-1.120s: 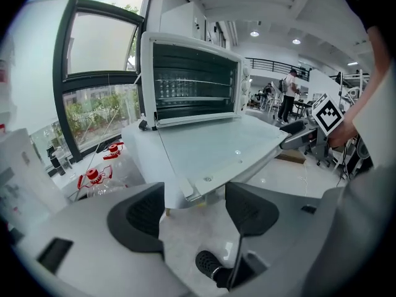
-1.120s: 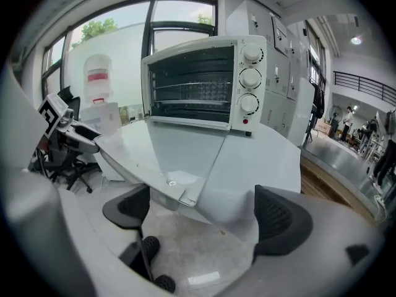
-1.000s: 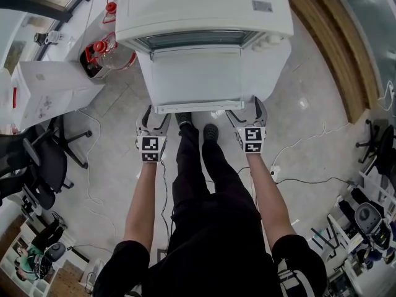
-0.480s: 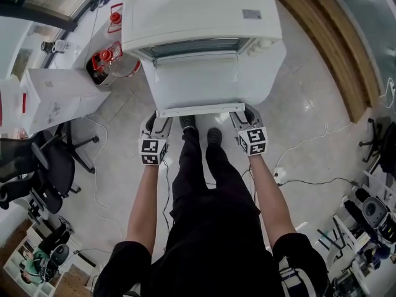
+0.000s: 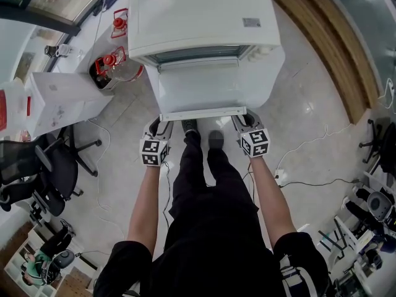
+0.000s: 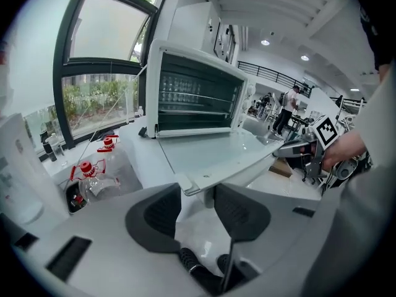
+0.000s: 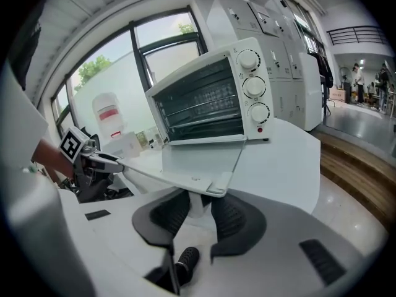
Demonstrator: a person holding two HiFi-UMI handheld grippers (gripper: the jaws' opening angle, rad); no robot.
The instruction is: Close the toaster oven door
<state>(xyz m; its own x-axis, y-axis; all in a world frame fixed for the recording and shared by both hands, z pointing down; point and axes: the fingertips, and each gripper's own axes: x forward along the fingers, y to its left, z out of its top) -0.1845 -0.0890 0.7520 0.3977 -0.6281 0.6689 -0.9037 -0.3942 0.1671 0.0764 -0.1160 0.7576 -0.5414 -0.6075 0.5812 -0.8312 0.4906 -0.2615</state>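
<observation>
Closing in on the door's front edge, both tools have come forward over the last second. A moment ago they hung just short of the open door (image 5: 198,88) with their fingers spread wide; now each sits at one front corner with its fingers narrowing. That puts the task at the grasp stage. The door lies flat open, hinged down from the toaster oven (image 5: 204,17) on the white table (image 5: 275,54), and it has not been lifted yet.

On the left gripper (image 6: 198,200), the fingers (image 6: 162,214) are closing but remain about half apart. One end of the handle (image 6: 185,183) lies just above and between them. Its white support post stands in the gap, close to the right-hand finger, with clear space beside the left-hand one. I judge that this side has no grip yet.

On the right gripper (image 7: 199,212), the fingers (image 7: 234,218) are closing and nearly together. The post under the handle's other end fills the gap, and both pads look to be against it, so this side seems to have hold of the handle.

Beyond each pair of fingers the door slab runs away to the oven's mouth. Swinging it up will likely need the left side seated first, or the lift could go up unevenly.
</observation>
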